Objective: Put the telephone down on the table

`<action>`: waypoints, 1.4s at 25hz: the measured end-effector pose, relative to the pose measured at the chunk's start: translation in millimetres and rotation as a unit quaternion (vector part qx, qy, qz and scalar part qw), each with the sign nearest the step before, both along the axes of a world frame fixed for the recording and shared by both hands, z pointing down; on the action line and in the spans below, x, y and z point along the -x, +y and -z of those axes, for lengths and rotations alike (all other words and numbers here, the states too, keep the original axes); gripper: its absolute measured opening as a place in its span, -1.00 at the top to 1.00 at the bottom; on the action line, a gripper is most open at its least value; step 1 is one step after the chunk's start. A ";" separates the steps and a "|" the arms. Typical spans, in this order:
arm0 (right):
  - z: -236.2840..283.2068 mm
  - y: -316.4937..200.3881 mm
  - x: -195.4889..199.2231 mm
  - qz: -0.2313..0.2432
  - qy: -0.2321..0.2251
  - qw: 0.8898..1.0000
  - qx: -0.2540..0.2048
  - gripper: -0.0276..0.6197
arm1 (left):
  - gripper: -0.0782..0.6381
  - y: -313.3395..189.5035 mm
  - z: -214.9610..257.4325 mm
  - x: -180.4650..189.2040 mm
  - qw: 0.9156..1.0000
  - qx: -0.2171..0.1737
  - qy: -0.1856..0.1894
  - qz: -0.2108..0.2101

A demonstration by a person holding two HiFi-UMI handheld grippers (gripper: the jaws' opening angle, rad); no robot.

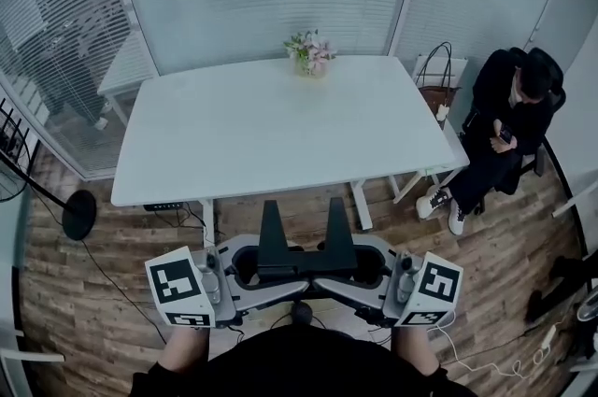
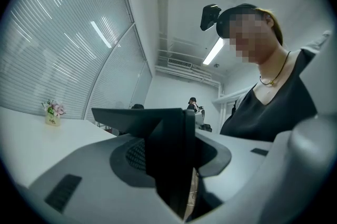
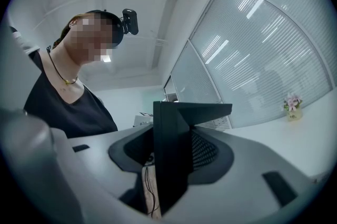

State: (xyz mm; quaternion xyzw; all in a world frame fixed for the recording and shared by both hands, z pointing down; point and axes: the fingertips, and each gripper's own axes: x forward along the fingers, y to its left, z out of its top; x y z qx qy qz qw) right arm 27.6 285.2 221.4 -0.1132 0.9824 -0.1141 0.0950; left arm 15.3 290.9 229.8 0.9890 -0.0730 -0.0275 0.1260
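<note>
Left hand-held gripper and right hand-held gripper point inward at each other. Each is clamped, apparently, on one end of grey telephone; pad contact too near lens to read cleanly. Telephone hangs level between them, over floor, short of bench near edge. Judged rigid smooth plastic, moderately heavy: hold by ends, spare black upright fins.

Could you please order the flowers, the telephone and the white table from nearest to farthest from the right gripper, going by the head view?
1. telephone, held in the right gripper, at centre.
2. white table, just ahead.
3. flowers, at the table's far edge.
</note>
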 end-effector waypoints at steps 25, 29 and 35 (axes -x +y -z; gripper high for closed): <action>-2.0 -31.5 -15.7 0.026 -0.005 1.000 0.009 0.31 | 0.28 -31.0 -1.4 -16.0 1.000 0.009 -0.011 0.024; -0.3 -33.2 -16.9 0.023 -0.006 1.000 0.011 0.31 | 0.28 -32.8 0.4 -17.0 1.000 0.012 -0.009 0.024; 0.1 -28.8 -25.8 0.021 -0.011 1.000 0.006 0.31 | 0.28 -28.3 1.4 -25.7 1.000 0.005 -0.013 0.022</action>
